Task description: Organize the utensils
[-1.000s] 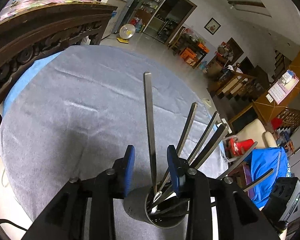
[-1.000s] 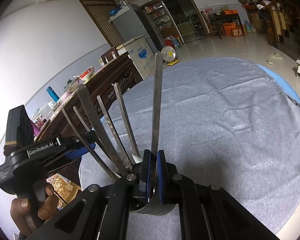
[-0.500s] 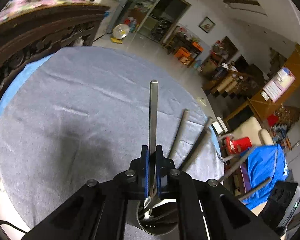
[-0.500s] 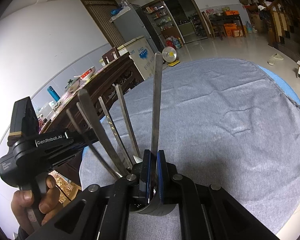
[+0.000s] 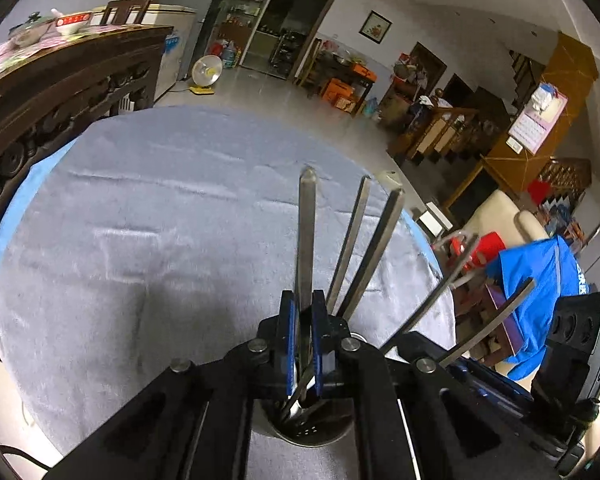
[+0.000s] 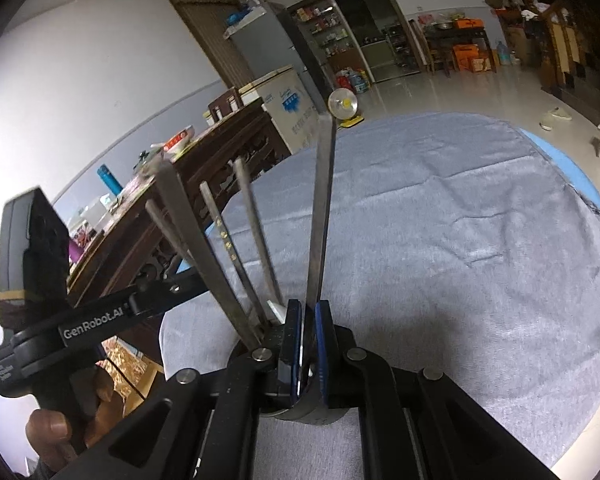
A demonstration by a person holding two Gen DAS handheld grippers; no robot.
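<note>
A round metal utensil holder (image 5: 312, 426) stands on the grey cloth near the table's front edge, with several steel utensil handles fanning out of it. My left gripper (image 5: 305, 344) is shut on one upright steel handle (image 5: 306, 232) that stands in the holder. My right gripper (image 6: 308, 344) is shut on another upright steel handle (image 6: 322, 208) over the same holder (image 6: 308, 412). The other handles (image 6: 188, 232) lean left in the right wrist view and lean right (image 5: 376, 248) in the left wrist view. The utensil heads are hidden inside the holder.
The round table is covered by a grey cloth (image 5: 160, 220) over a blue one. A dark carved wooden sideboard (image 5: 60, 92) stands at the left. The left hand-held gripper body (image 6: 60, 320) shows at the left of the right wrist view.
My left gripper was open around the upright handle a second ago and has closed on it. My right gripper has stayed shut on its handle. The left view has shifted slightly.
</note>
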